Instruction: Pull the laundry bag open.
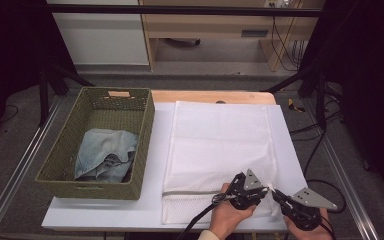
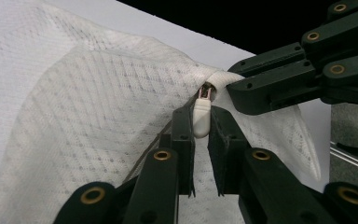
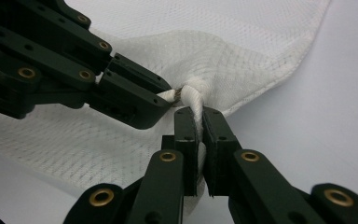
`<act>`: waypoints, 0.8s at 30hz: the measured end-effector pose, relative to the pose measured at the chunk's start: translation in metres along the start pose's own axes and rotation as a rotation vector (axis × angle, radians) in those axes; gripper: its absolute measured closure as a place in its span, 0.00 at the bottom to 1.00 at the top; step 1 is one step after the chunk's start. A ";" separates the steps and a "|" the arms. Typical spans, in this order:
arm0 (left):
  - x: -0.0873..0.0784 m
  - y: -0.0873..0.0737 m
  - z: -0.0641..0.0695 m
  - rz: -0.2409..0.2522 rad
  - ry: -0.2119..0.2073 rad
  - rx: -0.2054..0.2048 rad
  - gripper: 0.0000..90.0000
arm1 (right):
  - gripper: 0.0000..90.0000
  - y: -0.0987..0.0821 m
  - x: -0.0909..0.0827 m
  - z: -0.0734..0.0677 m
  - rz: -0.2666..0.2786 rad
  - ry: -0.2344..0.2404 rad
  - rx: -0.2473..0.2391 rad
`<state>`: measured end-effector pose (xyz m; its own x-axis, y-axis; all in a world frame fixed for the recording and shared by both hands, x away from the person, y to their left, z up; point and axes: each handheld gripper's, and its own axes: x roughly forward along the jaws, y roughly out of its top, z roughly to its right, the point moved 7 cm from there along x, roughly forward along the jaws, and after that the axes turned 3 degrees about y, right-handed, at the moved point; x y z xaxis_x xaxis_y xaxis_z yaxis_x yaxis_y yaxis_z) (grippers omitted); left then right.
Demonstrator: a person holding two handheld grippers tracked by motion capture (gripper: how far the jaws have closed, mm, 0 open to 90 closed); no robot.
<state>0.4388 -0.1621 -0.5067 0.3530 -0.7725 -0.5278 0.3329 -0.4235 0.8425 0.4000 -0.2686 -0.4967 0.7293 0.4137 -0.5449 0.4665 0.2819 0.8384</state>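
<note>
A white mesh laundry bag [image 1: 220,145] lies flat on the white table top, its zipper running along the near end. My left gripper [image 2: 201,135] is shut on the white zipper pull [image 2: 201,119] at the bag's near right corner. My right gripper [image 3: 199,130] is shut on a bunched fold of the bag [image 3: 196,95] just beside the zipper's end. The two grippers meet tip to tip there, left gripper [image 1: 261,191] and right gripper [image 1: 276,194]. The bag's corner is lifted a little off the table between them.
A green woven basket [image 1: 60,155] stands at the table's left with folded blue jeans [image 1: 105,152] inside. The white board [image 1: 105,212] ends close behind my hands. Cables trail from both grippers over the near edge.
</note>
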 end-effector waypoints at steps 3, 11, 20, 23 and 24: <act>0.002 0.000 0.000 -0.003 -0.001 0.001 0.85 | 0.95 0.000 0.000 -0.001 -0.001 0.000 -0.010; 0.006 -0.002 -0.002 -0.006 0.003 -0.001 0.81 | 0.95 0.000 0.001 -0.001 -0.003 0.005 -0.011; 0.000 0.002 0.000 0.008 0.022 0.021 0.89 | 0.95 0.002 -0.001 0.000 0.001 -0.001 0.010; 0.000 0.002 0.001 0.010 0.021 0.022 0.89 | 0.95 0.002 -0.002 0.000 -0.007 -0.006 0.012; 0.001 0.002 0.001 0.009 0.020 0.021 0.89 | 0.95 0.002 -0.002 0.001 -0.008 -0.005 0.012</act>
<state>0.4387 -0.1640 -0.5051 0.3732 -0.7671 -0.5218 0.3115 -0.4261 0.8493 0.3999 -0.2694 -0.4945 0.7284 0.4069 -0.5512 0.4779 0.2747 0.8344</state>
